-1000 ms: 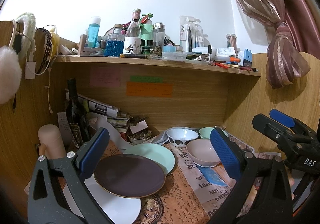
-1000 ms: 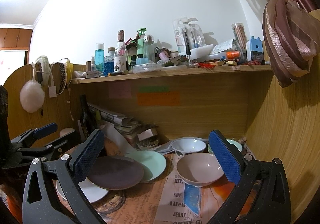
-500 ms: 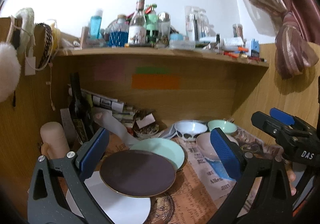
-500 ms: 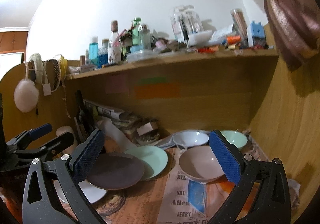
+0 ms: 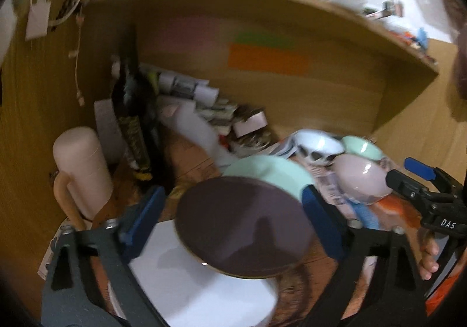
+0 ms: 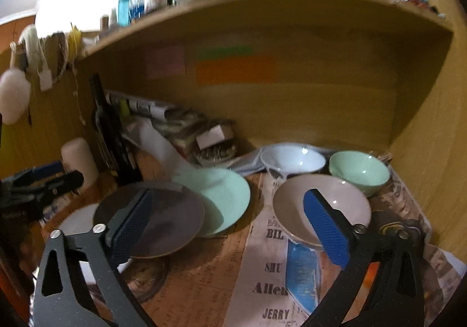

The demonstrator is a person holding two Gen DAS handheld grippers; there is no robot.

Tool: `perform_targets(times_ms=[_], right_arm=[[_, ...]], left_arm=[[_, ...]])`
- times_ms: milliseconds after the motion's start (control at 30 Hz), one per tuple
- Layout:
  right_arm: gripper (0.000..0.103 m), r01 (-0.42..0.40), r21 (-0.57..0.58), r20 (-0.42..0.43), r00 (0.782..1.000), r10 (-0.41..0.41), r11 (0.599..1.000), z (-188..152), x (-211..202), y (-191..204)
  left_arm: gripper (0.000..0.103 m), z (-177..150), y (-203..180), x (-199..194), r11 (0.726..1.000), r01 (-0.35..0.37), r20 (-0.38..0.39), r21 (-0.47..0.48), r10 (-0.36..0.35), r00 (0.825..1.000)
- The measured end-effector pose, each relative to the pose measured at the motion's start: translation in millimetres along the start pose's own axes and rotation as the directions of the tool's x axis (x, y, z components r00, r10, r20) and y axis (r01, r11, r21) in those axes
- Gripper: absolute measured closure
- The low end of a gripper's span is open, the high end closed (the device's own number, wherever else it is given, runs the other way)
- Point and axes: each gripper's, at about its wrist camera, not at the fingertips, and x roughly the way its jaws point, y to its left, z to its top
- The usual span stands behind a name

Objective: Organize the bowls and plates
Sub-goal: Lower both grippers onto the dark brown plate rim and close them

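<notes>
Newspaper (image 6: 274, 274) covers the wooden desk under a cluttered shelf (image 6: 262, 3), where a dark plate (image 5: 245, 227) overlaps both a white plate (image 5: 204, 292) and a mint plate (image 6: 221, 195), with a dark bottle (image 5: 132, 122) and a pale cylinder (image 5: 80, 169) off to the left. To the right sit a pink bowl (image 6: 321, 207), a white bowl (image 6: 292, 157) and a mint bowl (image 6: 359, 171), close together. Both tools are spread wide and hold nothing: the left gripper (image 5: 232, 225) frames the dark plate, and the right gripper (image 6: 230, 227) hangs over the gap between the plates and the pink bowl.
</notes>
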Motion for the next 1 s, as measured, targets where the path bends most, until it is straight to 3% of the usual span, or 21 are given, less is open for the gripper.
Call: perform_targets(times_ms=[100,233,333,467,600,700,833,1000], right_arm=[[0.014,-0.018,-0.004,-0.056,0.998,0.017,1.0,-3.4,18.7,1.2],[0.032,-0.054,-0.016,-0.121,0.991,0.052,0.998,-7.0,39.5,6.1],[0.039,-0.081,-0.021,-0.16,0.984,0.077,0.996,-9.1,55.1,9.9],[0.053,-0.129,-0.002,-0.232,0.965,0.125,0.992,-12.3,79.2,11.8],[0.057,-0.158,0.027,-0.293,0.943,0.159,0.987,-16.7,100.4,11.7],[0.068,-0.169,0.042,-0.333,0.927,0.173,0.985,-19.4,112.9,11.9],[0.072,-0.189,0.071,-0.386,0.9,0.202,0.979,-23.8,129.5,12.4],[0.075,-0.193,0.094,-0.42,0.882,0.215,0.977,-27.7,139.7,12.0]], left_arm=[[0.02,-0.3,14.8,16.2,1.0,-0.011,-0.05,-0.012,0.01,0.999],[0.036,-4.7,33.3,39.1,0.999,-0.025,-0.127,-0.024,0.022,0.992],[0.041,-9.5,43.4,53.9,0.999,-0.027,-0.177,-0.033,0.021,0.984],[0.055,-15.0,51.9,67.4,0.999,-0.024,-0.229,-0.026,0.018,0.973],[0.056,-18.2,57.3,74.9,1.0,-0.015,-0.252,-0.028,0.008,0.968],[0.064,-19.8,61.3,81.1,0.999,-0.006,-0.275,-0.037,-0.004,0.962],[0.069,-21.2,66.8,84.8,0.998,0.01,-0.295,-0.062,-0.028,0.955],[0.073,-21.6,67.9,89.0,0.996,0.028,-0.321,-0.082,-0.053,0.946]])
